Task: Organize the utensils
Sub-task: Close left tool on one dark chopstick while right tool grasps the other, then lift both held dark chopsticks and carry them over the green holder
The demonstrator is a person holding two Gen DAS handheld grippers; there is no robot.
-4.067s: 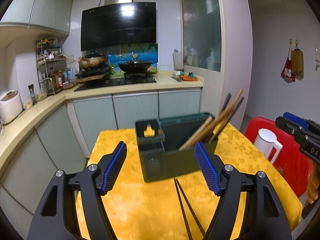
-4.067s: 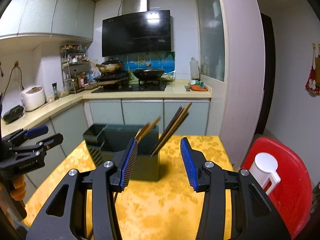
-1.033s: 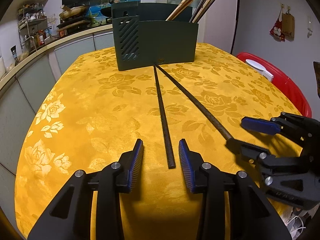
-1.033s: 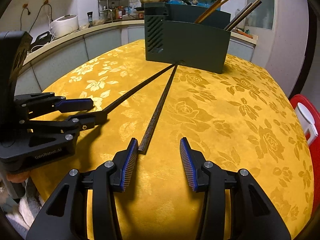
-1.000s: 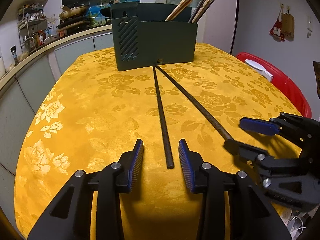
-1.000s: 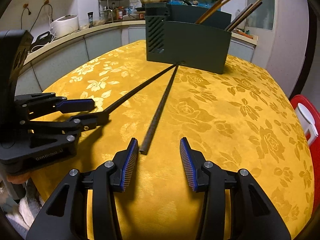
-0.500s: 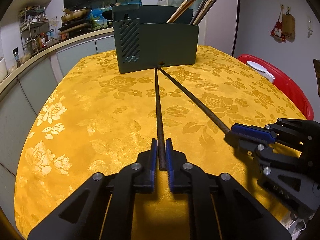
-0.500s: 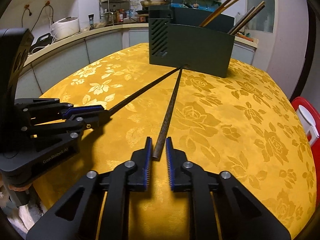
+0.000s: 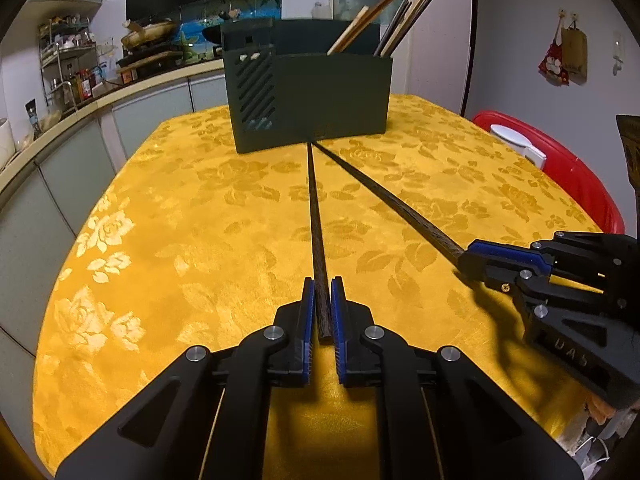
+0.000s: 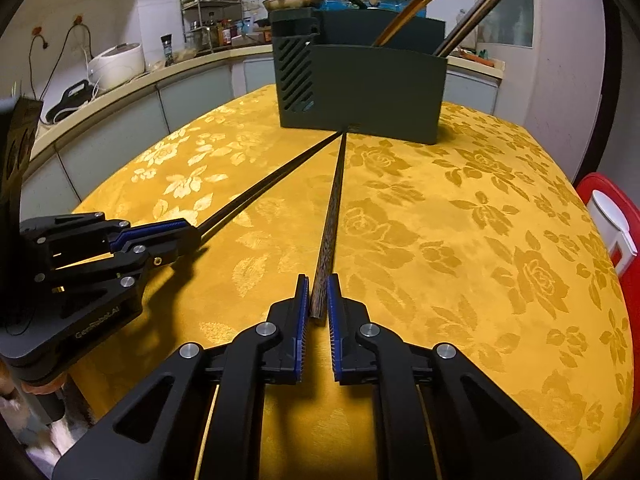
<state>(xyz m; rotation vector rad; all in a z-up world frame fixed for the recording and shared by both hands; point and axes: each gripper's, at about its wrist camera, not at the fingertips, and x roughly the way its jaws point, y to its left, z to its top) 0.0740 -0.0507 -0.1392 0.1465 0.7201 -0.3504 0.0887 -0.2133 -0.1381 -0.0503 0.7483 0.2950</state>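
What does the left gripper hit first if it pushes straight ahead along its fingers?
The left gripper, shut on a dark chopstick, points down at the yellow tablecloth, so probably the cloth just ahead. Sliding along it, the green utensil holder comes next. Depth is uncertain.

Black tool (image 9: 321, 306) frames, blue ribbed pads (image 9: 307, 312), silver screws (white lettering on side).

The lower ends of the chopsticks (image 9: 376, 20) are hidden inside the utensil holder (image 9: 308, 96). Labels on the spice rack bottles (image 10: 218, 32) are too small to read.
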